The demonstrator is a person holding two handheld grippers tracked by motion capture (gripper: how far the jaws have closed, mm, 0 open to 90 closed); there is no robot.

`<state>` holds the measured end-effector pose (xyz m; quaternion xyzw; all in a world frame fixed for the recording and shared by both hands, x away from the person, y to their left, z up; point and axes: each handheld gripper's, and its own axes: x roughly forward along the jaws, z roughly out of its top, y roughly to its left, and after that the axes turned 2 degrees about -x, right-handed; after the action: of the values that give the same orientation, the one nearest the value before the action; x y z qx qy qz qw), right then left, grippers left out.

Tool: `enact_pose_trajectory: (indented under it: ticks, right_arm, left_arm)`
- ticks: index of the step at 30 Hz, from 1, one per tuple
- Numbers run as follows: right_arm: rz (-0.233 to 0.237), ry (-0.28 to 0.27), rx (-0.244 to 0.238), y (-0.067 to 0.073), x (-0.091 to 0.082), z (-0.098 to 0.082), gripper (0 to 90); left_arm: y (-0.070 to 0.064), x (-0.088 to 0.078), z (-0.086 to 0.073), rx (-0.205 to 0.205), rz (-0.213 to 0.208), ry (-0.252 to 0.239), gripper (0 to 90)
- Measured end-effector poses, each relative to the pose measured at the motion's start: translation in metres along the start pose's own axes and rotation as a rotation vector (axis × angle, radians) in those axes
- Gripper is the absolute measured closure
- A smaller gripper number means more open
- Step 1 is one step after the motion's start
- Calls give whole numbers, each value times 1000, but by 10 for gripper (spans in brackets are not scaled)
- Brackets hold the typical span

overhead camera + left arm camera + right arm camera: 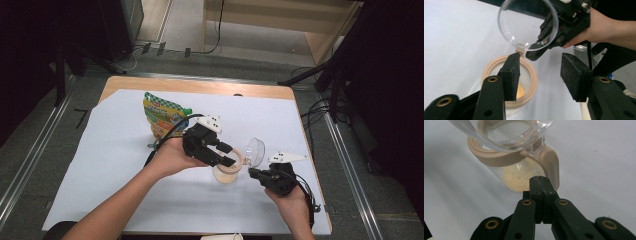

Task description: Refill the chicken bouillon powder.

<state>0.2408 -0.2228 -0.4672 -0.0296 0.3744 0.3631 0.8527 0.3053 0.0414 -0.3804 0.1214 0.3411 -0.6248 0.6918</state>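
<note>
A yellow-green pouch is seen standing on the white-covered tabletop, left of the work. The left tongs are held apart over the mouth of a small jar with pale grains inside, one pad within its beige rim. The jar's clear hinged lid is tipped up. The right tongs are pressed together, just beside the lid's beige hinge tab.

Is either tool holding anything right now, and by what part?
Left tool holds nothing, open over the jar. Right tool is shut at the jar's beige tab; whether it grips it cannot be told.
</note>
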Motion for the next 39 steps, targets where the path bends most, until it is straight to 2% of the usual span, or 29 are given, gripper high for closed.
enact_pose_trajectory:
  ticks: [5,12,15,18,24,32,35,38,39]
  right_arm:
    - [9,12,4,-3,5,0,900]
    - [-12,-1,14,-12,6,2,900]
    - [-31,-14,29,-17,6,2,900]
    - [-23,-25,24,-19,5,3,900]
    - [11,-30,5,-6,-3,0,866]
    - [63,-34,3,17,-10,-5,795]
    - [76,-31,-11,24,-12,-7,758]
    - [96,-39,-2,27,-13,-8,697]
    - [93,-46,-16,28,-12,-8,683]
  left_arm:
    - [5,-13,-11,-19,41,-15,480]
    - [12,-27,-26,-56,93,-46,466]
    - [17,-31,-33,-77,98,-39,481]
    - [23,-36,-38,-104,104,-51,480]
    - [33,-50,-51,-140,133,-66,425]
    - [40,-73,-65,-186,143,-56,434]
    - [44,-83,-70,-201,174,-60,417]
    - [48,-93,-76,-217,194,-65,418]
    - [49,-95,-77,-219,197,-66,417]
